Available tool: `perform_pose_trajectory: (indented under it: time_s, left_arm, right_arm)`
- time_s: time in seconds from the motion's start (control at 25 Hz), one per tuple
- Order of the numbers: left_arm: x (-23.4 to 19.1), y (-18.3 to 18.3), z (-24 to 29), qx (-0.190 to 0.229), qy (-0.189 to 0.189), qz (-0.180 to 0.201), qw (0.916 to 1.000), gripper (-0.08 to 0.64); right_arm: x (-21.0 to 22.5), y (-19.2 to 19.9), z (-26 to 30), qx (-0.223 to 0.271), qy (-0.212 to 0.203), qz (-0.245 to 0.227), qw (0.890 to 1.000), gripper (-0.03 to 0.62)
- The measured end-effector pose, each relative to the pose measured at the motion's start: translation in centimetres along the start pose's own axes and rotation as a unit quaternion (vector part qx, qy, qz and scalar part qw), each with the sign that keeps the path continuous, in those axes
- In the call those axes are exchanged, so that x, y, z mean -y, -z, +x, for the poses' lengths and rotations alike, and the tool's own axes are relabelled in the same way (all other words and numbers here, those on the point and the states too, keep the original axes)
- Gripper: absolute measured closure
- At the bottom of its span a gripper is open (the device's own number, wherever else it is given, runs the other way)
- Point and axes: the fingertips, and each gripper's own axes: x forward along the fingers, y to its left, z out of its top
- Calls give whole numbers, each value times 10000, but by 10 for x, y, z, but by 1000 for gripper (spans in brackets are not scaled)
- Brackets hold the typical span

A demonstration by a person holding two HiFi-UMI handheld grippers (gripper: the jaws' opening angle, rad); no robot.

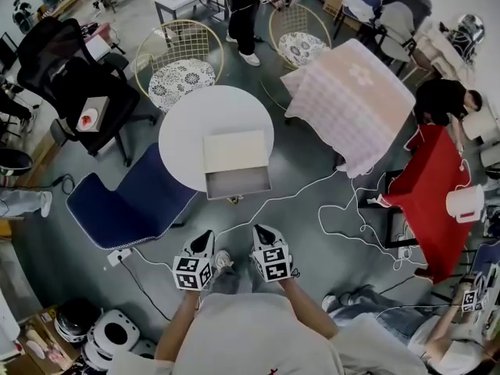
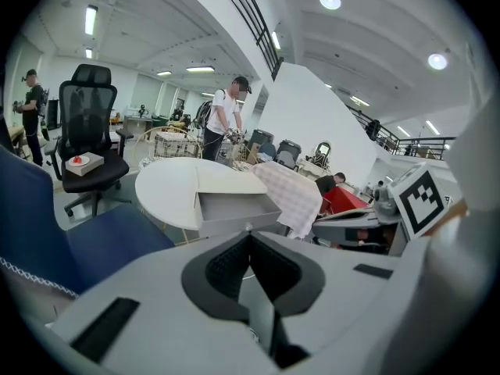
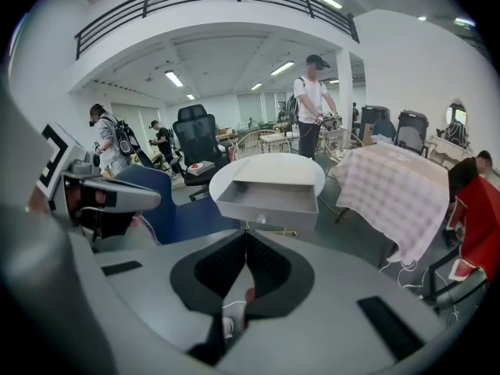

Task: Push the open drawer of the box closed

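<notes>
Head view is showing the left gripper point(image 1: 204, 239) and right gripper point(image 1: 262, 233) hovering near, jaws pinched together and empty, with the drawer point(image 1: 237, 183) gaping open beyond.

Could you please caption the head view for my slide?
Left claw and right claw, shut, face the open drawer of the box on a round table.

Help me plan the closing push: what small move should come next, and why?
Probably bring the shut right claw forward to the front of the drawer. It stands pulled out of the box toward the person, and that claw hangs short of it, touching nothing.
</notes>
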Motion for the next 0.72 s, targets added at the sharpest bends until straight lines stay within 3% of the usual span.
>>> perform_pose_trajectory:
  time_s: [0.72]
  left_arm:
    - [12, 57, 8, -384, 34, -232, 9990, 548]
  right_arm:
    - [-11, 61, 9, -608, -231, -28, 9979, 575]
